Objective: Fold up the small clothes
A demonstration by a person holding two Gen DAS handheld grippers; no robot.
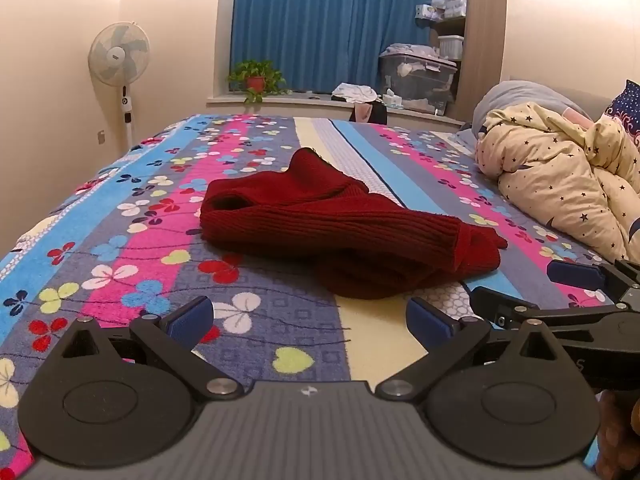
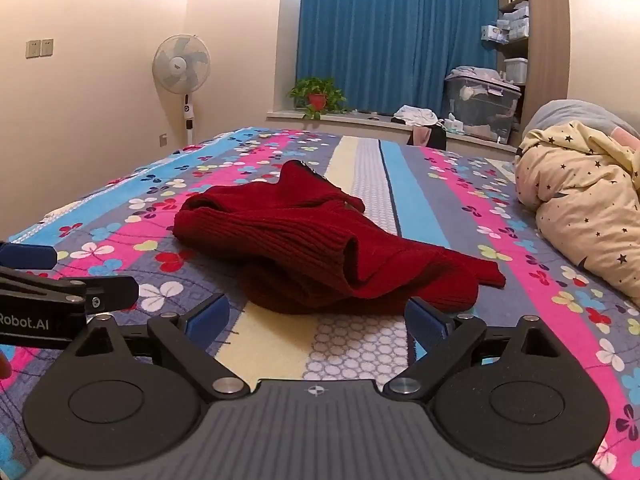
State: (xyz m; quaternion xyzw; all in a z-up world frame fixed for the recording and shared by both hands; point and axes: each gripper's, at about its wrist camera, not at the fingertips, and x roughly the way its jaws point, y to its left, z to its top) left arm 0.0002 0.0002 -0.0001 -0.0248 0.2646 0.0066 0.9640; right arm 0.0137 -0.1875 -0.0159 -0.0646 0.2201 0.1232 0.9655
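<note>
The room is a bedroom w/ a big bed (image 1: 120, 216) taking up most of it. The bed cover has bright stripes in pink, blue and grey w/ little flowers. Far back hangs a blue curtain (image 1: 320, 20), and a white fan (image 1: 119, 52) stands by the wall on the left. A star blanket (image 1: 560, 184) is bunched up on the right side of the bed. A small green plant (image 1: 256, 78) sits on the sill.

The red sweater (image 1: 328, 220) lies in a messy heap in the middle of the bed, not flat, w/ one sleeve flopped over the body. It sits just past both tools.

The left gripper (image 1: 310, 318) has its blue pads wide apart, nothing in it. The right gripper (image 2: 318, 318) is spread apart too, also w/ nothing in it. Both hover low, near the sweater's front edge, side by side.

What could go wrong, I think: the knit is thick and floppy, so a pinch may grab 2 layers at once & drag the whole heap. The soft cover could get pinched too, bc it wrinkles easy. A pull w/ one tool only may twist it more.
</note>
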